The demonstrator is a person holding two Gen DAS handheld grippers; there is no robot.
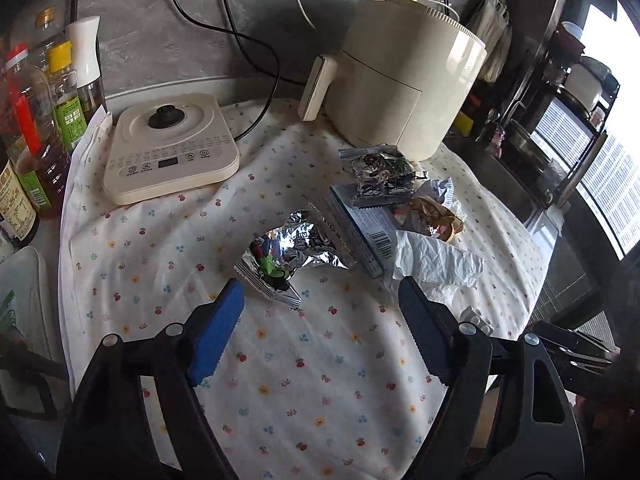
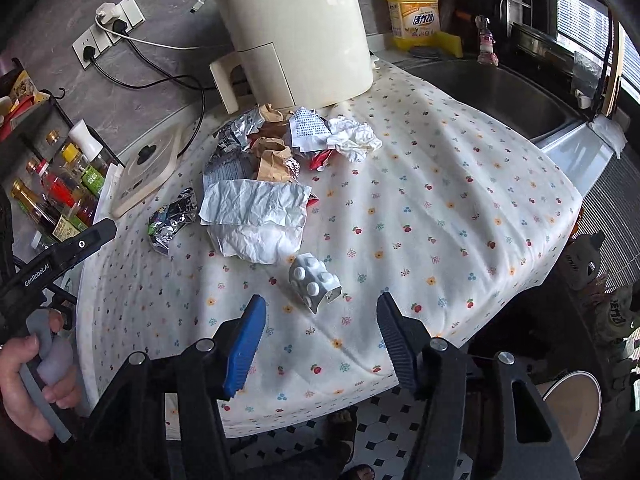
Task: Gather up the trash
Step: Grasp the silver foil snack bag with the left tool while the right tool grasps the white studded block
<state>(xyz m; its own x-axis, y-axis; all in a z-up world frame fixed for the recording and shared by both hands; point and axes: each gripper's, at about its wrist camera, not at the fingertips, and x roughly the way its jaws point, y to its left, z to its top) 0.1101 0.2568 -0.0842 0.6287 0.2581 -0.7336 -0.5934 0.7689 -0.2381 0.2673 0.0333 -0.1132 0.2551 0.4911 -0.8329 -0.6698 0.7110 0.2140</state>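
Trash lies on a flowered cloth [image 1: 280,360]: a crumpled foil snack wrapper [image 1: 280,256], a second foil bag [image 1: 378,178], a flat blue-white packet [image 1: 360,232], crumpled white paper [image 1: 436,264] and brown paper [image 1: 432,216]. My left gripper [image 1: 320,316] is open and empty, just short of the foil wrapper. In the right wrist view my right gripper [image 2: 320,336] is open and empty, just short of a white pill blister pack [image 2: 314,280]. Beyond it lie the white paper [image 2: 256,220], the foil wrapper [image 2: 172,220] and a pile of wrappers [image 2: 280,140].
A cream air fryer [image 1: 404,80] stands behind the trash, a cream induction base [image 1: 172,148] to its left, oil and sauce bottles [image 1: 36,120] at far left. A steel sink [image 2: 480,92] and yellow detergent jug [image 2: 416,8] lie right. A round bin [image 2: 572,412] stands on the floor.
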